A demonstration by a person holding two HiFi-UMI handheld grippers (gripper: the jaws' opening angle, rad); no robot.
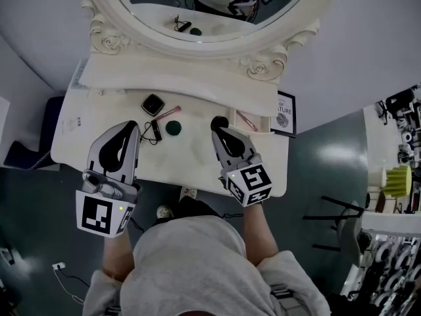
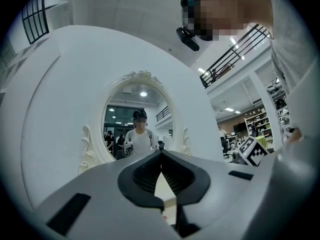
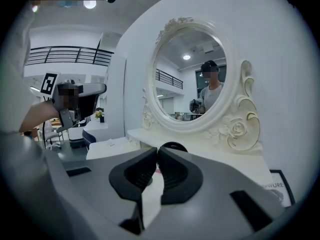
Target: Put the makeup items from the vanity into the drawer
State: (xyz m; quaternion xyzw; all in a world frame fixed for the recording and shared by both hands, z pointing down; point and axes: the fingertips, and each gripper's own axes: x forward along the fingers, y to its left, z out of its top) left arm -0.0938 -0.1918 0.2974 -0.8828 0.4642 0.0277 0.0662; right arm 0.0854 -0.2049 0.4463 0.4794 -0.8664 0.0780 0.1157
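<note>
On the white vanity top (image 1: pixel 197 157) lie a black square compact (image 1: pixel 152 104), a pink pencil (image 1: pixel 170 114), a dark green round jar (image 1: pixel 173 128), a thin black item (image 1: pixel 156 131), a black round pot (image 1: pixel 219 121) and a pink stick (image 1: pixel 247 120). My left gripper (image 1: pixel 135 125) is shut and empty, its tips just left of the thin black item. My right gripper (image 1: pixel 215 131) is shut and empty, its tips right behind the black round pot (image 3: pixel 172 146). In the gripper views the left gripper (image 2: pixel 161 154) and the right gripper (image 3: pixel 157 151) both show their jaws touching. No drawer shows.
The oval mirror (image 1: pixel 204 5) in its carved frame rises at the vanity's back. A framed print (image 1: pixel 284 112) leans at the right end. A paper sheet (image 1: pixel 71 122) lies at the left end. Shelving with a green object (image 1: pixel 398 180) stands far right.
</note>
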